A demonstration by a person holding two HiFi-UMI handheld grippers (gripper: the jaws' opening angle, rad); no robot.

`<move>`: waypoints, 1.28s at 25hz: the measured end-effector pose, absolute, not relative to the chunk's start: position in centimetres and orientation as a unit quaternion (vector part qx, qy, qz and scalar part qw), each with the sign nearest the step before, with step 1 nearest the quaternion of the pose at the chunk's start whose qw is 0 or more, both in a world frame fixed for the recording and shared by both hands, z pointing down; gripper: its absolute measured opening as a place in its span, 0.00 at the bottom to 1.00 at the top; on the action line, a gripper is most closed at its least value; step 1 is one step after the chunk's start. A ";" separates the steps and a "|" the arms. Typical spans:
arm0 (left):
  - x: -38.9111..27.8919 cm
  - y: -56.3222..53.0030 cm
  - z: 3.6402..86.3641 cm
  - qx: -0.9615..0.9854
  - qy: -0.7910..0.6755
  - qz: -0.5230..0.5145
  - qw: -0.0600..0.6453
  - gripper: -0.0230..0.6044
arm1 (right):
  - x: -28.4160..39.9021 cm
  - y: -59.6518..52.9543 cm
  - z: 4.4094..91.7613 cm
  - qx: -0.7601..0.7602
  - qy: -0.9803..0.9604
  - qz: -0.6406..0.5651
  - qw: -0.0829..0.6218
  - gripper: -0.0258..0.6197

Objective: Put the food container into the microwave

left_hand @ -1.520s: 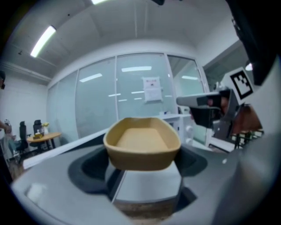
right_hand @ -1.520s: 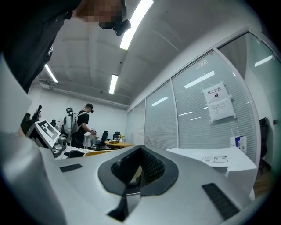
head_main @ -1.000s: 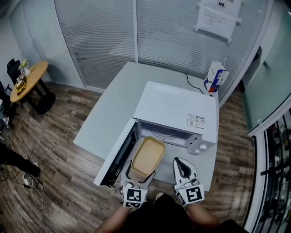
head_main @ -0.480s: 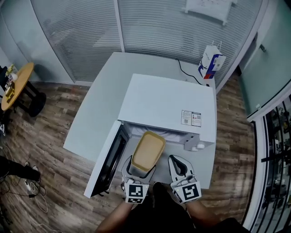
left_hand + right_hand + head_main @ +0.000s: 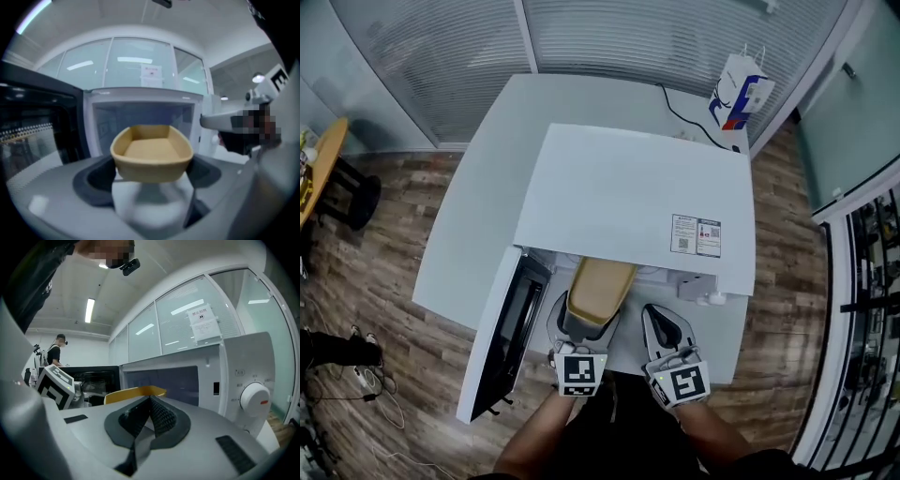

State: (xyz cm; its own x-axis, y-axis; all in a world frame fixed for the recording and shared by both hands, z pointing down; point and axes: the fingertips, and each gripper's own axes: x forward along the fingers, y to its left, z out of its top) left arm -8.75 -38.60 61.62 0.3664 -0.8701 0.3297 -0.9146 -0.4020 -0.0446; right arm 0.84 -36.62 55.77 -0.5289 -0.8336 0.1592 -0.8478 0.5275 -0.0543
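The white microwave [image 5: 628, 197] stands on the table with its door [image 5: 502, 337] swung open to the left. My left gripper [image 5: 586, 317] is shut on the near end of the tan, empty food container [image 5: 600, 286], whose far end is hidden under the microwave's top edge. In the left gripper view the container [image 5: 152, 150] sits level in front of the open cavity [image 5: 140, 115]. My right gripper [image 5: 664, 330] hovers just to the right, shut and empty, in front of the control panel. Its pads [image 5: 157, 416] meet, with the dial [image 5: 253, 401] to the right.
A white, blue and red paper bag [image 5: 741, 94] and a black cable [image 5: 684, 131] lie behind the microwave on the white table [image 5: 483, 197]. Glass walls with blinds stand beyond. A round wooden table [image 5: 319, 173] is at the far left. A person [image 5: 56, 350] stands in the distance.
Both grippers have moved forward and lower toward the microwave. The container's far end has gone from in front of the opening to under the microwave's top edge.
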 end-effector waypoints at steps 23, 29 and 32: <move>-7.3 -48.8 66.0 0.793 -0.576 0.168 0.105 0.79 | 2.5 -40.4 61.4 0.480 -0.867 0.110 0.082 0.05; -7.0 -49.4 66.9 0.786 -0.581 0.182 0.110 0.80 | 2.9 -40.9 61.2 0.482 -0.866 0.113 0.075 0.05; -7.1 -49.5 67.2 0.784 -0.582 0.182 0.120 0.84 | 3.0 -40.9 61.0 0.484 -0.865 0.111 0.073 0.05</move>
State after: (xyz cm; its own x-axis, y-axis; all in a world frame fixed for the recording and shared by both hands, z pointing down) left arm -7.10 -49.53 67.15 0.2569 -0.8681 0.4247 -0.9555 -0.2942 -0.0234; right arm 2.99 -40.91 61.03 -0.5208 -0.8212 0.2333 -0.8535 0.5067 -0.1219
